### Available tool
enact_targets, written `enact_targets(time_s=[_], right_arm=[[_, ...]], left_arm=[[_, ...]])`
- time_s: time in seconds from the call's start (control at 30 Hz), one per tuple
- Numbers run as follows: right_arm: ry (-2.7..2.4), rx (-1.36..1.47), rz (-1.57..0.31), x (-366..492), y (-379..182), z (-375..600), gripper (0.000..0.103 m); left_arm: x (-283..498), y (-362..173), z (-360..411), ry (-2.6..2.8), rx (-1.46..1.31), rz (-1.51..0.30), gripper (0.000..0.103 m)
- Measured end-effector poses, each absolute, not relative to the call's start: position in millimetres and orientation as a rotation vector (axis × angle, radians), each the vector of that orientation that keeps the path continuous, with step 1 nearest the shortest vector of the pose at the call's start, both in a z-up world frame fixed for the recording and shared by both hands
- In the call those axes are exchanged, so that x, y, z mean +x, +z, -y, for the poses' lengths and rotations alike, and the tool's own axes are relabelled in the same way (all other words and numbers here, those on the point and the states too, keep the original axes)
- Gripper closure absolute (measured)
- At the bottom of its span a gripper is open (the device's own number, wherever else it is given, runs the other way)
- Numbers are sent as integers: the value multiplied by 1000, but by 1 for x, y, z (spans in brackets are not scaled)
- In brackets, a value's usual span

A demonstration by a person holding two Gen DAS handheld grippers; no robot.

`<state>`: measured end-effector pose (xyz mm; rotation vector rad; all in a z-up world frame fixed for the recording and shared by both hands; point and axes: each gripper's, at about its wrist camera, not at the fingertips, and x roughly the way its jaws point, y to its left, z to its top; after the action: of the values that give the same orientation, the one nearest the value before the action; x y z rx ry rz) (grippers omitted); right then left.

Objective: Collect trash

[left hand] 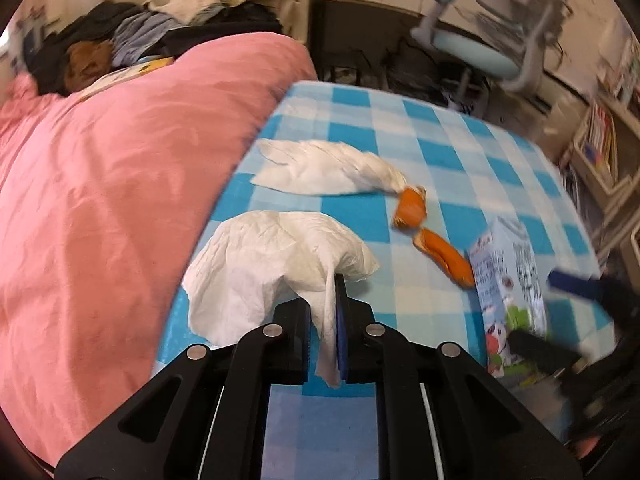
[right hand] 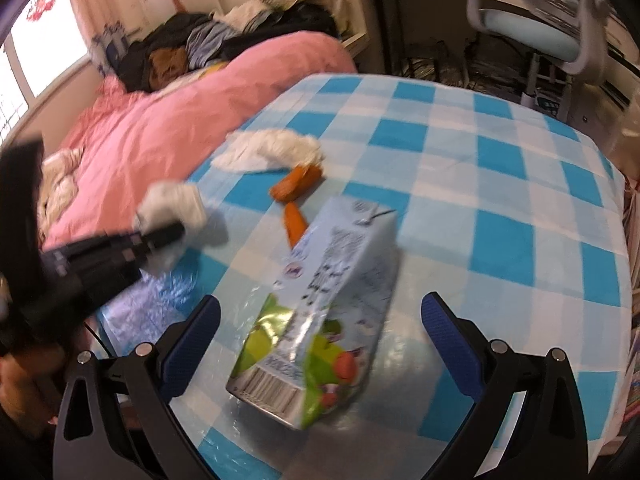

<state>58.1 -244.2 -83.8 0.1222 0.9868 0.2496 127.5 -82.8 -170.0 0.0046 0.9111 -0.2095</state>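
On the checked tablecloth (right hand: 500, 184), the left gripper (left hand: 325, 304) pinches a limp, light tissue (left hand: 276, 264) by its fold, while the right gripper (right hand: 320, 320), spread wide, straddles the stiff, crushable-looking milk carton (right hand: 320, 304), best gripped across its narrow sides.

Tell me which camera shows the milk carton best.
The right wrist view: the milk carton lies nearly whole between the open right gripper fingers, with its barcode end visible. The left wrist view shows it only at the right edge, blurred and partly hidden.
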Motion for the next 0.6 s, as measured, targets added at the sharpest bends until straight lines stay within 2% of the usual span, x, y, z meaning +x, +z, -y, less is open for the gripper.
enact_targets(time_s=[0.23, 0.3, 0.33, 0.4, 0.6], right_arm=[[206, 87, -1022, 62, -102, 238, 9], [207, 105, -1022, 62, -104, 242, 25], [212, 117, -1023, 62, -105, 243, 28], [209, 130, -1019, 61, -103, 247, 42], [245, 281, -1008, 52, -100, 266, 43]], left_arm=[[125, -165, 89, -234, 9, -889, 93], [124, -164, 91, -236, 16, -884, 93], [124, -163, 90, -236, 14, -883, 93], [125, -162, 89, -236, 6, -883, 93], [122, -157, 83, -251, -28, -871, 93]])
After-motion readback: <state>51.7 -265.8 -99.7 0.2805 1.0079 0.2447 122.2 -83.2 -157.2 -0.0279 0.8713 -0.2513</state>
